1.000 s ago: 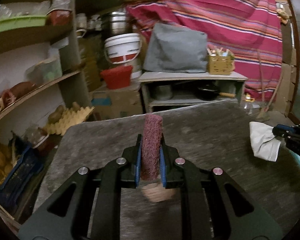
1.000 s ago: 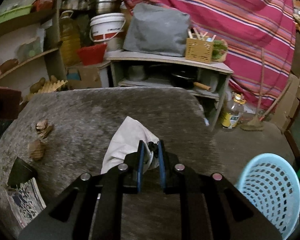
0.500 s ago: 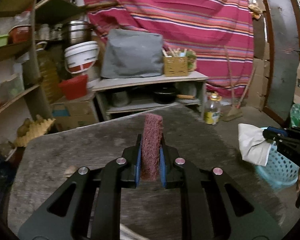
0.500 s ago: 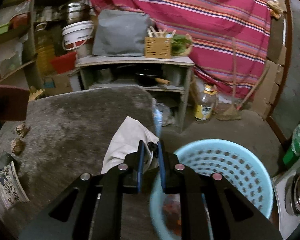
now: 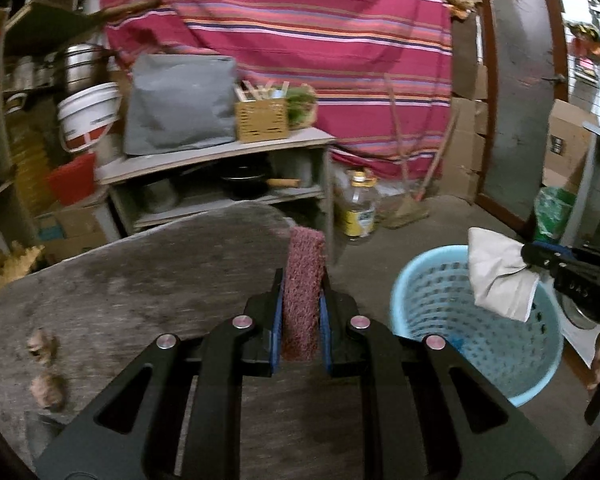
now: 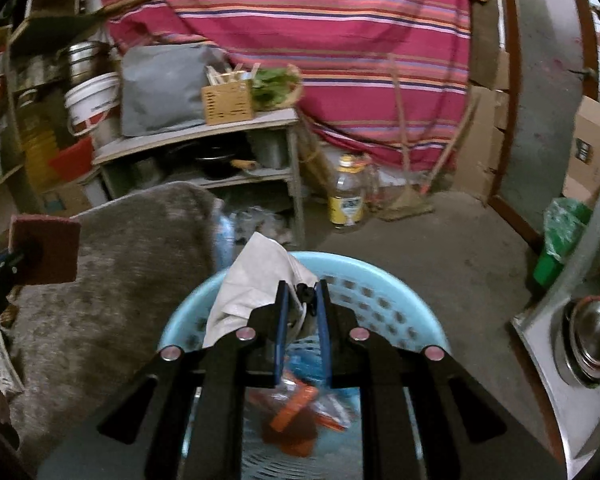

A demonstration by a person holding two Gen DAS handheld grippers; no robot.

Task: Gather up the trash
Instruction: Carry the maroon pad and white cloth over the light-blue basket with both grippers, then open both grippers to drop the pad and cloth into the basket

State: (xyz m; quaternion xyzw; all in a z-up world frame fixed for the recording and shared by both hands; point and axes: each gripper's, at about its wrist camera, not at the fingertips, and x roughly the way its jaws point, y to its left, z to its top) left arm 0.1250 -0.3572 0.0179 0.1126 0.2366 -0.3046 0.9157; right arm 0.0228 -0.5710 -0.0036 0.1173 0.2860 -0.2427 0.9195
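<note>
In the left wrist view, my left gripper (image 5: 302, 300) is clamped tight on a maroon rectangular scouring pad (image 5: 303, 280), which stands upright between the blue pads. It sits above the far right edge of the grey weathered tabletop (image 5: 140, 288). Right of that edge the concrete floor (image 5: 440, 220) lies open, and a light blue perforated plastic basket (image 5: 440, 296) stands just beside the table. Two brown crumpled scraps (image 5: 46, 368) lie near the left table edge. At the right, my right gripper (image 5: 526, 258) pinches a white crumpled cloth (image 5: 500, 276) over the basket rim.

In the right wrist view, my right gripper (image 6: 302, 300) is closed on the white crumpled cloth (image 6: 252, 284), directly over the basket (image 6: 380, 280), which holds orange and blue wrappers (image 6: 296, 408). The tabletop (image 6: 132, 264) edge touches or nearly touches the basket's left side. A grey shelf unit (image 6: 200, 136), a plastic bottle (image 6: 346, 196) and a broom (image 6: 408, 200) stand well beyond, apart from the basket. The scouring pad (image 6: 46, 250) shows at far left.
</note>
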